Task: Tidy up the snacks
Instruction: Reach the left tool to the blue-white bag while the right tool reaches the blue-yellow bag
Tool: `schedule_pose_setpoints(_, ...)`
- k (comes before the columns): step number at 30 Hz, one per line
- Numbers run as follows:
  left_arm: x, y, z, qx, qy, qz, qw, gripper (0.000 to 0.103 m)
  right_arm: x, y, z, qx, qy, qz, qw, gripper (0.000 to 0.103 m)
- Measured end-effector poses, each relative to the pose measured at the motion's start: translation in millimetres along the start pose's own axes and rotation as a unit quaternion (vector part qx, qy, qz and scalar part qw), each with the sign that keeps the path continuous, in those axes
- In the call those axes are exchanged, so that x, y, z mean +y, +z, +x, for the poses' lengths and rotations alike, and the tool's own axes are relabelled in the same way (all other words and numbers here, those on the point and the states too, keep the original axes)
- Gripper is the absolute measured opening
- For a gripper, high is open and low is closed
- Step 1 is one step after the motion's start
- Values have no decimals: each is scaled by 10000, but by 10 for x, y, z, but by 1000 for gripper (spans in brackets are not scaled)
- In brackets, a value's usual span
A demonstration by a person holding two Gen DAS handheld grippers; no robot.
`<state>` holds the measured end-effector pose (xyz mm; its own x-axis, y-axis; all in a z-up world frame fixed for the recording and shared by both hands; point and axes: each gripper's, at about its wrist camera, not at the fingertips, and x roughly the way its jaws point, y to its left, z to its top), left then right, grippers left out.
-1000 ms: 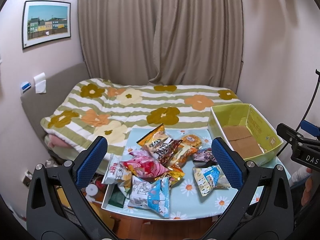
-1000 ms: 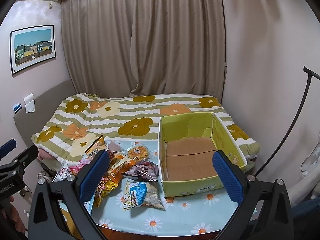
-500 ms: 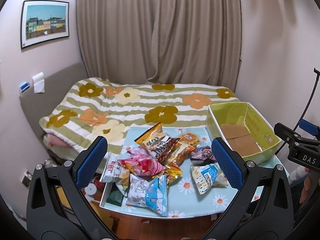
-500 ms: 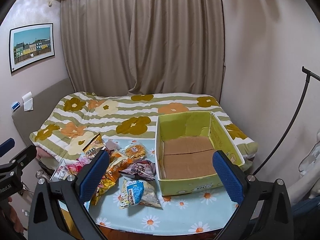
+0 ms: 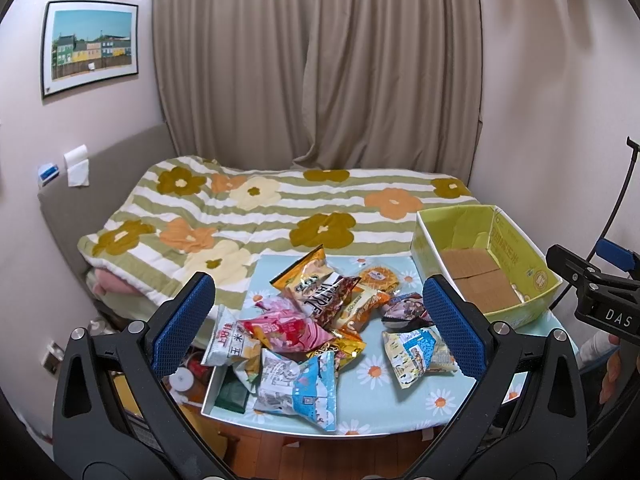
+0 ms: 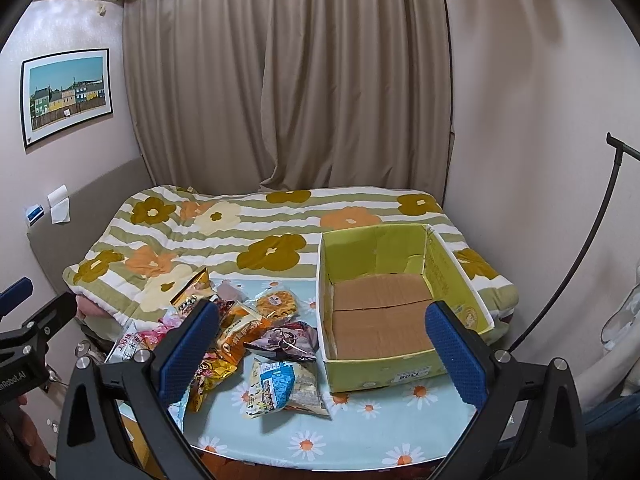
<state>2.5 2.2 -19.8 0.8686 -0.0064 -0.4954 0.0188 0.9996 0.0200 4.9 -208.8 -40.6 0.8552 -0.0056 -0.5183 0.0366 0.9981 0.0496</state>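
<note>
A pile of snack packets (image 5: 320, 320) lies on a small table with a daisy-print cloth (image 5: 384, 404). A yellow-green cardboard box (image 5: 484, 264) with nothing in it stands at the table's right end; it also shows in the right wrist view (image 6: 396, 300). A blue-and-white packet (image 6: 280, 388) lies apart from the pile, near the box. My left gripper (image 5: 320, 328) is open and empty, held above and in front of the pile. My right gripper (image 6: 322, 354) is open and empty, in front of the box.
A bed with a striped flower quilt (image 5: 280, 208) lies right behind the table. Curtains (image 5: 320, 72) hang behind it. A black stand pole (image 6: 568, 276) leans at the right wall. Wooden floor (image 5: 320, 456) shows below the table's front edge.
Both views have shifted slightly; the table and box sit a little lower and nearer in frame. Both grippers stay open. No packet has moved.
</note>
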Motion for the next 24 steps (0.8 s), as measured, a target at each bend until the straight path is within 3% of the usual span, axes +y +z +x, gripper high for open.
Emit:
schedule_pose_setpoints(10,136,29,-13,114,65,-105,9999,103,28,-6,23,62,158,89,9998,102)
schedule_pose_setpoints(17,419,-131,240,803,122,-242,9964,103,66,-220,354,609,341,157,9974,102)
schedule_pose_setpoints(24,516,-697,708,1617,-216,-210,9864,103,196,-739,818,1260,308,60,9915,102)
